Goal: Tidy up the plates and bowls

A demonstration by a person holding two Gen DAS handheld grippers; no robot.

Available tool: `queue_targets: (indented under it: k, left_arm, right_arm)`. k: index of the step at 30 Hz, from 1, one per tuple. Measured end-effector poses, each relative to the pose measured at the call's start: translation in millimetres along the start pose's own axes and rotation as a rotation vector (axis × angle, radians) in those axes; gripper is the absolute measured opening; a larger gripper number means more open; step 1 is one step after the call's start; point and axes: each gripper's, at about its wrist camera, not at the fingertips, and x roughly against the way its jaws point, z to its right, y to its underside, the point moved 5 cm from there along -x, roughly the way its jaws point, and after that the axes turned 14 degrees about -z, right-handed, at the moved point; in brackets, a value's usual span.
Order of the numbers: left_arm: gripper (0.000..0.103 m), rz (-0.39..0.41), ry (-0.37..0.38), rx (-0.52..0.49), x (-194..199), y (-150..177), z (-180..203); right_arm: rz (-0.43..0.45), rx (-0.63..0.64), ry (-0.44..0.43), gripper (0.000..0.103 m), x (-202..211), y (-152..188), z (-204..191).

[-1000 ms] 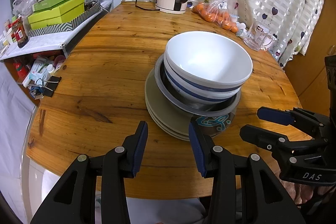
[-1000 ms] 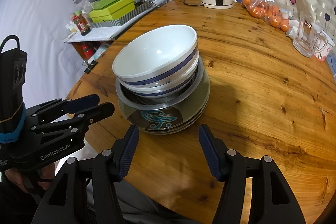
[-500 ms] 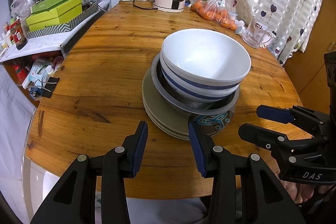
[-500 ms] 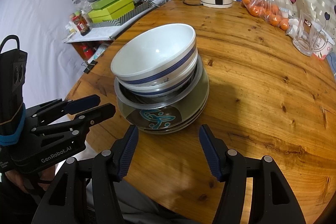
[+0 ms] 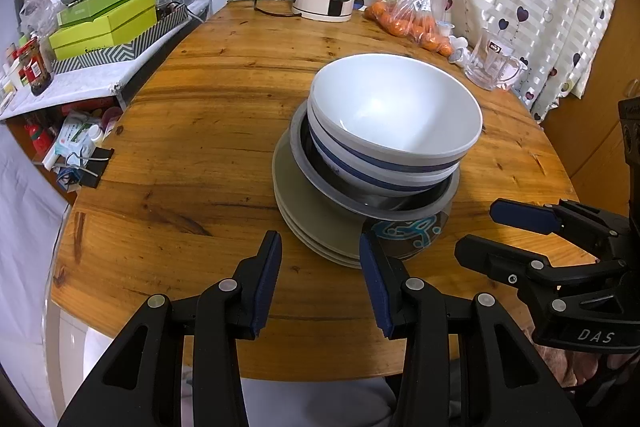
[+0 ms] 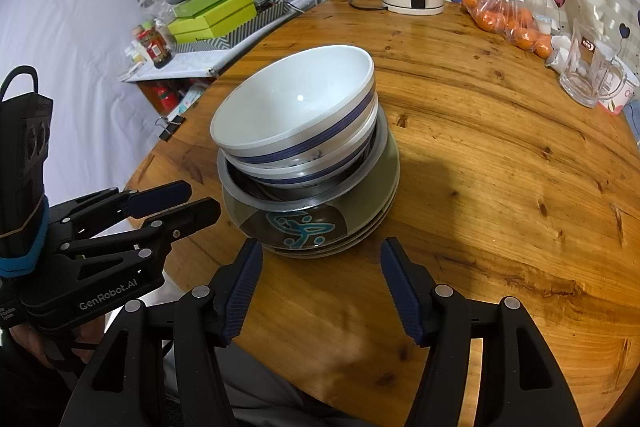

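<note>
Both tongs empty: left gripper (image 5: 320, 283) half open, right gripper (image 6: 322, 291) wider. White blue-banded ceramic bowls (image 5: 396, 123) nested in dark bowl on grey plates (image 5: 304, 203), centre of round wooden table (image 5: 200, 131). Risk: nudging tilted stack topples bowls.

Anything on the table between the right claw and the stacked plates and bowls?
Nothing: in the right wrist view only bare wooden table lies between the open, empty right claw and the stacked plates and bowls. The left wrist view agrees.

White bowls (image 5: 394, 115) nested atop plates (image 5: 298, 195) (one stack).
</note>
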Motion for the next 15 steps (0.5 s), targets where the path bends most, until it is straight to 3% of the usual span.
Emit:
queue_targets:
  k: [15]
  left_arm:
    - [0.042, -0.014, 0.002, -0.001, -4.0, -0.8, 0.0]
  right_arm:
    - [-0.001, -0.001, 0.000, 0.063, -0.2, 0.7, -0.2]
